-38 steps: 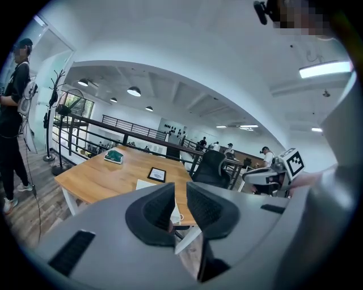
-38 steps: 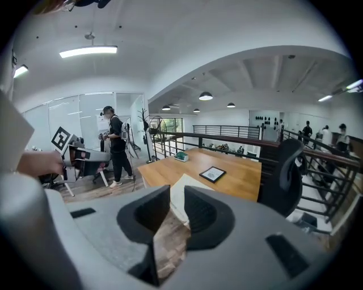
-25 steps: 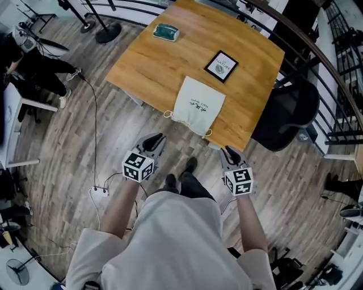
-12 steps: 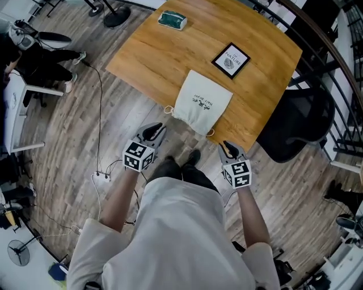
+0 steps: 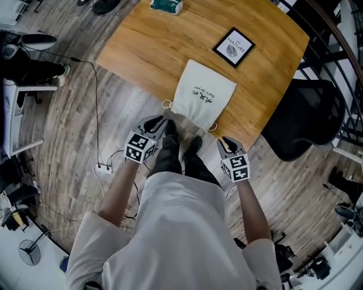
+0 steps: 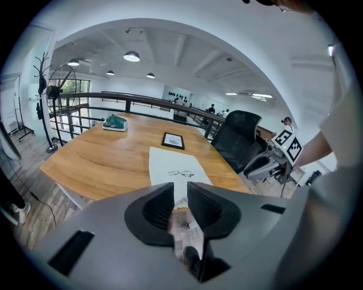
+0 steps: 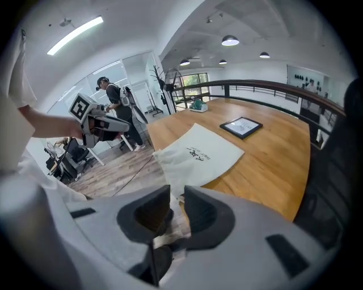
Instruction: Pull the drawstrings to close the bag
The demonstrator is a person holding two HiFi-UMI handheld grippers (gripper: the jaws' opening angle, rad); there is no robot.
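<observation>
A white cloth bag (image 5: 203, 95) with small print lies flat on the wooden table (image 5: 142, 51), its gathered mouth at the near edge. One drawstring loop (image 5: 166, 104) sticks out at the mouth's left corner and another loop (image 5: 214, 127) at the right. My left gripper (image 5: 154, 123) hangs just below and left of the left loop, off the table edge. My right gripper (image 5: 224, 141) is just below the right loop. Both stand open by a narrow gap with nothing between the jaws. The left gripper (image 6: 181, 190) faces the bag (image 6: 173, 167); the right gripper (image 7: 177, 192) faces the bag (image 7: 198, 153) too.
A black picture frame (image 5: 233, 47) lies beyond the bag and a green object (image 5: 166, 5) at the table's far side. A black office chair (image 5: 303, 119) stands right of the table. A cable and power strip (image 5: 103, 168) lie on the floor at left. My legs stand between the grippers.
Both grippers have come down and forward, closer to the table's near edge and the bag's mouth. The bag has not moved.
</observation>
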